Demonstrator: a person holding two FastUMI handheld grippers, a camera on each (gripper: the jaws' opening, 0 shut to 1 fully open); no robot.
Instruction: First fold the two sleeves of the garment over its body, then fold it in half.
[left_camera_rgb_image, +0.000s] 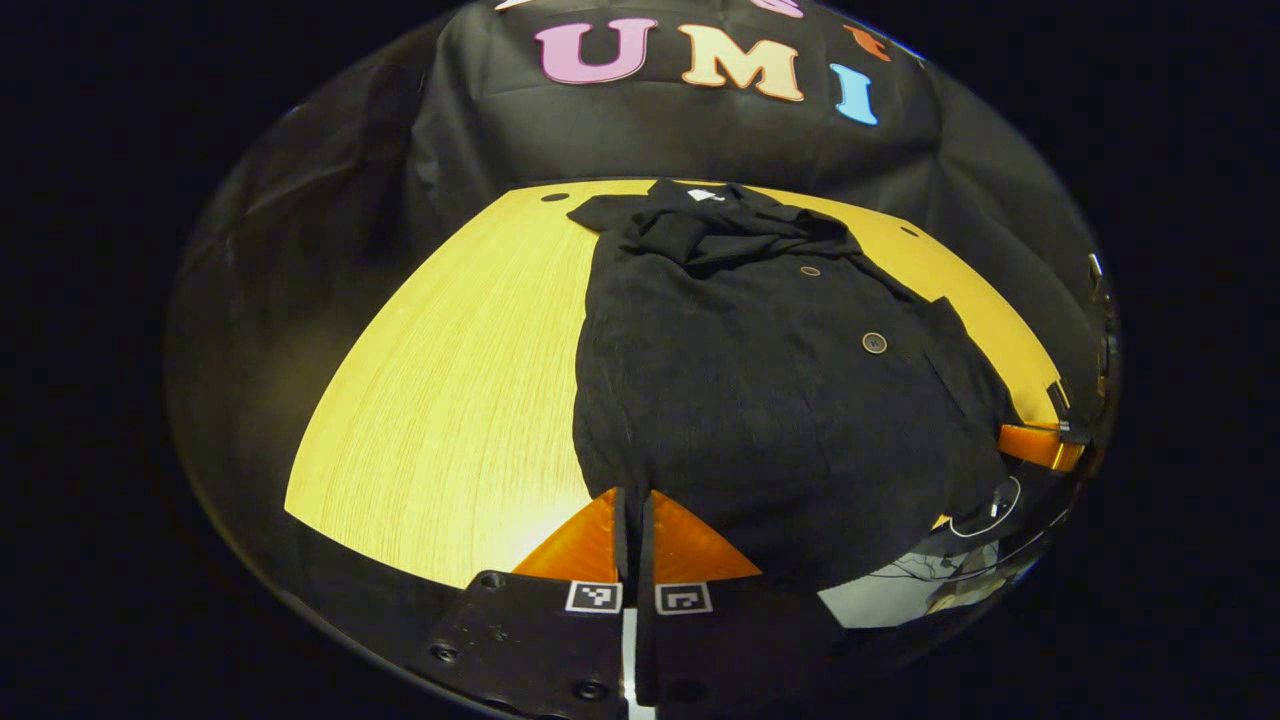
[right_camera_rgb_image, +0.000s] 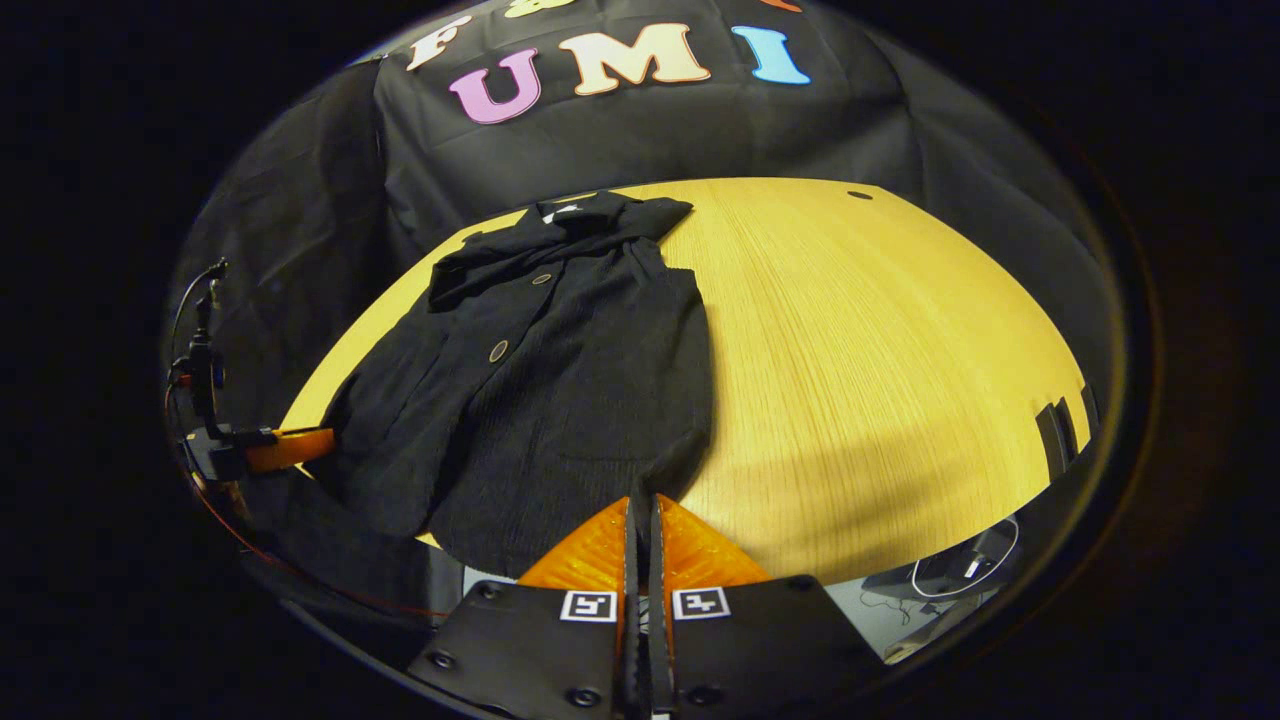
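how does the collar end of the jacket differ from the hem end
The collar end is bunched and creased; the hem end lies smooth. The collar end sits by the table's far edge, the hem end at its near edge. The left gripper and right gripper, jaws closed, meet the hem end's corners; neither is near the collar end. Both ends are the same black fabric.

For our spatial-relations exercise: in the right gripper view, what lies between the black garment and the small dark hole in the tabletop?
Nothing; bare table stretches between garment and hole in the right gripper view.
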